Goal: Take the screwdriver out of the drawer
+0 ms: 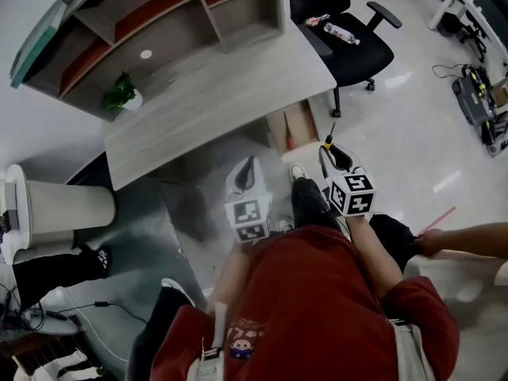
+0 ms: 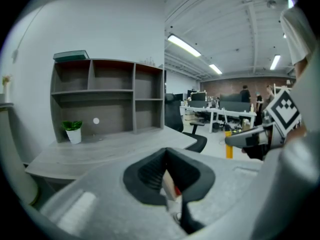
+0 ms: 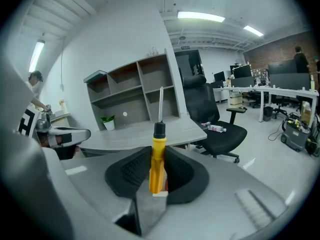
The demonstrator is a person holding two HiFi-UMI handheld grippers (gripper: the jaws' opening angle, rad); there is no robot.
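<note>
Red long-sleeved sweatshirt [image 1: 317, 292], small cartoon print [image 1: 241, 341] on front, pale straps [image 1: 213, 332]; dark trousers [image 1: 309, 201], white shoe [image 1: 298, 171]. Left tongs [image 1: 250, 163] and right tongs [image 1: 327, 152]: pale grey shells [image 3: 240, 194], black ribbed pads [image 3: 129, 171], each bearing a cube [image 1: 352, 194] of black-and-white square markers.

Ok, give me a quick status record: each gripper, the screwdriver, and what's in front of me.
right gripper: shut on the screwdriver, yellow handle between the pads, shaft pointing up and away
left gripper: jaws together, nothing held
desk: ahead, carrying a shelf unit and a small potted plant
office chair: right of the desk, a bottle on its seat
drawer: cannot make it out in these views
</note>
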